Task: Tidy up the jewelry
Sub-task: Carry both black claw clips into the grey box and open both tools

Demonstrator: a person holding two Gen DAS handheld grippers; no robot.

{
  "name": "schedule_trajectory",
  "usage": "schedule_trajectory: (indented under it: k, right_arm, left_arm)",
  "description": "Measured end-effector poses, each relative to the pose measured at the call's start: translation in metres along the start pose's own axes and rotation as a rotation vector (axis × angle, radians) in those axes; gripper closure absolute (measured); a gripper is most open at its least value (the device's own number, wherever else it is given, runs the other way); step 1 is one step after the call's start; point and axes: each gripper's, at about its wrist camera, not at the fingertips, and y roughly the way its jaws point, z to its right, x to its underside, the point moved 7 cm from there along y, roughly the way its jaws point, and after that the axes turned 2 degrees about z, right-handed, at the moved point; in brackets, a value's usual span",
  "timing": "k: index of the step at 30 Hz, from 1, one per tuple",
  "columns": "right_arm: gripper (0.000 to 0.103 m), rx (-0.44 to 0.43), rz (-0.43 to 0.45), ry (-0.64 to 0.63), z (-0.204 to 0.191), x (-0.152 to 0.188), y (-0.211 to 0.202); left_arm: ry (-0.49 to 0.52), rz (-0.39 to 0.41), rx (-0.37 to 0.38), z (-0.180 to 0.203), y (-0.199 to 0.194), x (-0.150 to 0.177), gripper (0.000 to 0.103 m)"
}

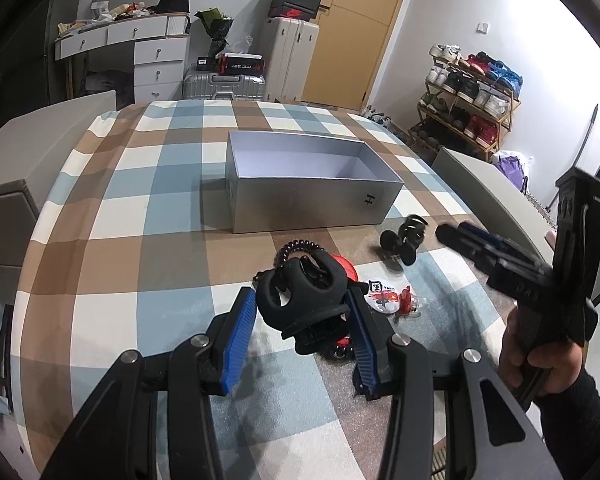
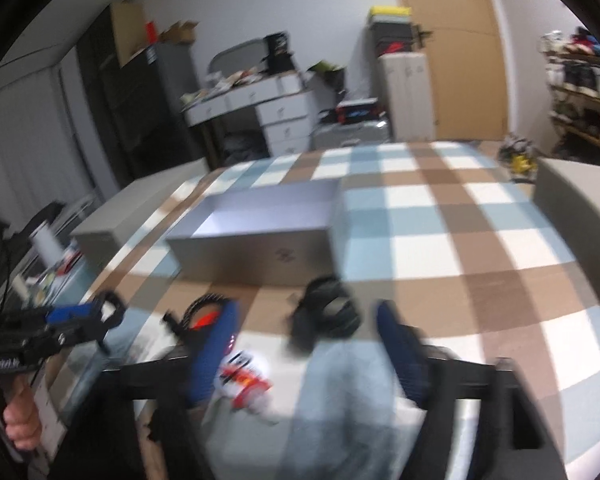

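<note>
My left gripper (image 1: pixel 300 312) is shut on a large black hair claw clip (image 1: pixel 304 300) and holds it above a red and black coil hair tie (image 1: pixel 342 270). An open silver box (image 1: pixel 312 184) stands further back on the checked cloth. A second black claw clip (image 1: pixel 404 236) lies to the right; in the blurred right wrist view it (image 2: pixel 326 314) lies just ahead of my open right gripper (image 2: pixel 304 328). A round badge (image 1: pixel 382 292) and a small red trinket (image 1: pixel 406 300) lie beside the held clip. The right gripper also shows in the left wrist view (image 1: pixel 452 236).
The table (image 1: pixel 140 216) has a blue, brown and white checked cloth. Grey chair backs (image 1: pixel 40 140) stand at its left and right sides. A dresser (image 1: pixel 140 48), suitcases (image 1: pixel 224 84) and a shoe rack (image 1: pixel 468 96) stand behind.
</note>
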Motion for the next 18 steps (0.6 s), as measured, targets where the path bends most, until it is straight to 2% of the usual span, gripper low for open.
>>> schedule_trajectory:
  k: [2, 8, 9, 11, 12, 14, 16, 18]
  right_arm:
    - [0.025, 0.007, -0.047, -0.002, 0.003, -0.001, 0.011]
    - [0.027, -0.047, -0.165, 0.083, 0.008, 0.003, 0.046]
    - [0.029, -0.041, -0.175, 0.092, 0.010, 0.005, 0.050]
    - [0.039, -0.057, -0.205, 0.117, 0.012, 0.010, 0.055]
    - [0.049, -0.068, -0.223, 0.130, 0.013, 0.012, 0.057]
    - [0.050, -0.077, -0.217, 0.142, 0.014, 0.013, 0.056]
    - [0.057, -0.081, -0.211, 0.128, 0.013, 0.013, 0.053]
    - [0.057, -0.072, -0.203, 0.111, 0.012, 0.014, 0.050]
  left_arm:
    - [-0.001, -0.008, 0.002, 0.001, 0.002, 0.000, 0.063]
    - [-0.003, -0.018, 0.006, 0.003, 0.005, 0.001, 0.063]
    - [0.002, -0.020, 0.005, 0.003, 0.005, 0.001, 0.063]
    - [0.009, -0.022, -0.004, 0.003, 0.006, 0.001, 0.063]
    - [0.009, -0.022, -0.007, 0.002, 0.006, 0.002, 0.063]
    - [0.002, -0.023, -0.006, 0.001, 0.007, 0.001, 0.063]
    - [-0.006, -0.023, -0.008, 0.000, 0.008, 0.000, 0.063]
    - [-0.006, -0.021, -0.011, 0.000, 0.009, -0.001, 0.063]
